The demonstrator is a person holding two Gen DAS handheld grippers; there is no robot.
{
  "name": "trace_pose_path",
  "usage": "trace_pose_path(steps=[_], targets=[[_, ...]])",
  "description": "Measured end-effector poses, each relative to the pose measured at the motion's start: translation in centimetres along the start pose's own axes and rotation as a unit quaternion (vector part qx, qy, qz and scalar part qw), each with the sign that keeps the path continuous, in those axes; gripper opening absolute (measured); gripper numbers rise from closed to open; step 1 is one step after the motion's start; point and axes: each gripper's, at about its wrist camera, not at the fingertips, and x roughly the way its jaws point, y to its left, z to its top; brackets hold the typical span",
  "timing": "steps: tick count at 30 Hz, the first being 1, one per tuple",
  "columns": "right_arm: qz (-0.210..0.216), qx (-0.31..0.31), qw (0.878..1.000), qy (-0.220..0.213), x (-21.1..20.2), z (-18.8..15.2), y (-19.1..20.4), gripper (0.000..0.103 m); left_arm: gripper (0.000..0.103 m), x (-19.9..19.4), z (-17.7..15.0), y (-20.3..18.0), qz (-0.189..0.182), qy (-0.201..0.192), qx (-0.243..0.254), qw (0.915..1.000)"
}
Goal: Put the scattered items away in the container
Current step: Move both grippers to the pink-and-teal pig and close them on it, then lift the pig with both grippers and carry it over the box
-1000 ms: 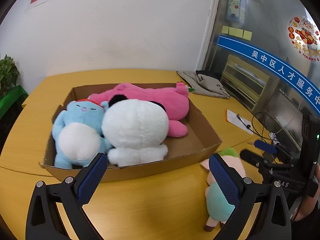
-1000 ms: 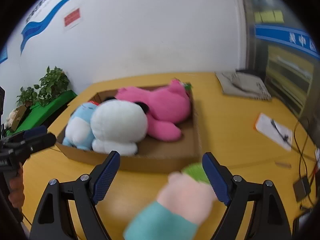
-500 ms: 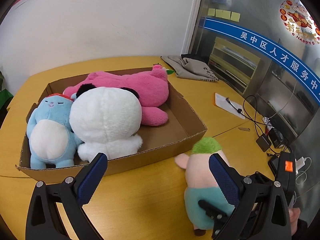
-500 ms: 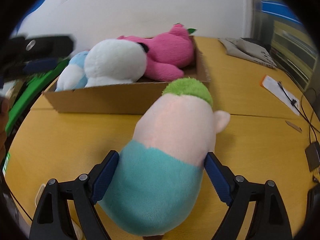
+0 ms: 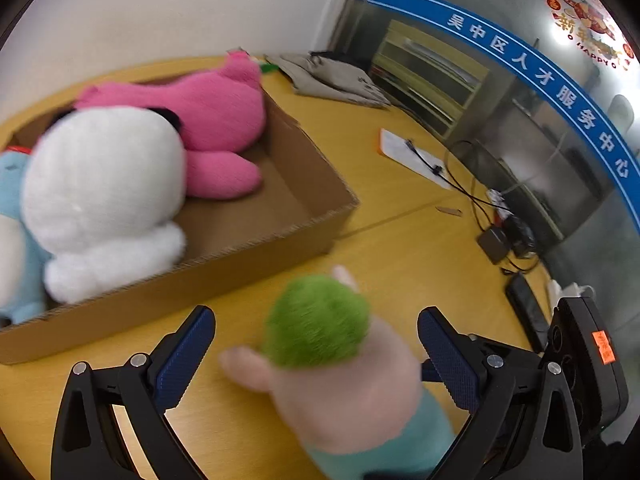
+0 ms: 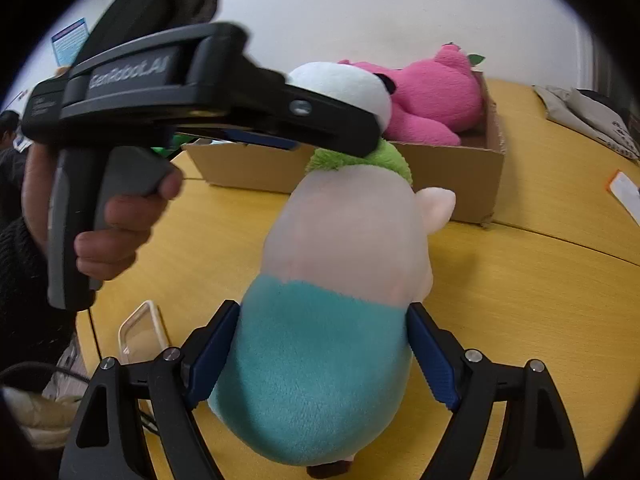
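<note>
Right claw (image 6: 320, 354) clamped on the teal belly of the pig plush (image 6: 340, 280), blue pads pressed into both flanks. Pig plush upright on the yellow bench (image 6: 520, 300), just near of the box (image 6: 472, 168), green tuft toward it. Left claw (image 5: 316, 354) spread wide around the tuft of the pig plush (image 5: 332, 360), pads apart from the fur, gripping nothing. In the right view, left claw (image 6: 340, 136) crossing over the tuft from the left. Inside the box (image 5: 256, 248): white plush (image 5: 104, 192) near, pink plush (image 5: 212, 120) far, blue plush (image 5: 12, 208) at the left edge.
</note>
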Motion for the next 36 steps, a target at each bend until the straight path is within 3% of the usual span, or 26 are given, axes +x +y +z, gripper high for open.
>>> trace_pose_path(steps=[3,13,19,24,30,33,36], targets=[[0.012,-0.024,1.000,0.007,0.1,-0.3,0.8,0.083,0.068,1.7,-0.4,0.4,-0.010,0.033,-0.021,0.9992],[0.017,0.029,0.999,0.007,0.2,-1.3,0.3,0.088,0.060,1.0,-0.7,1.0,-0.030,0.035,-0.034,0.9983],[0.009,0.030,0.999,-0.022,-1.1,-1.1,0.8,0.073,0.056,-0.9,0.6,0.1,-0.035,0.014,-0.013,0.9992],[0.011,0.030,0.997,-0.072,-3.0,2.1,0.6,0.071,0.056,-4.3,5.2,-1.4,-0.012,-0.032,0.040,0.9986],[-0.001,-0.015,0.988,-0.154,-4.3,10.5,-0.9,0.071,0.056,-8.1,13.6,-1.0,0.029,-0.108,0.098,0.9889],[-0.009,-0.035,0.982,-0.185,-2.9,14.3,-2.6,0.071,0.056,-6.8,17.8,1.3,0.038,-0.108,0.090,0.9894],[-0.025,-0.045,0.980,-0.190,-0.1,16.1,-4.9,0.071,0.056,-3.4,20.2,3.5,0.033,-0.078,0.075,0.9936]])
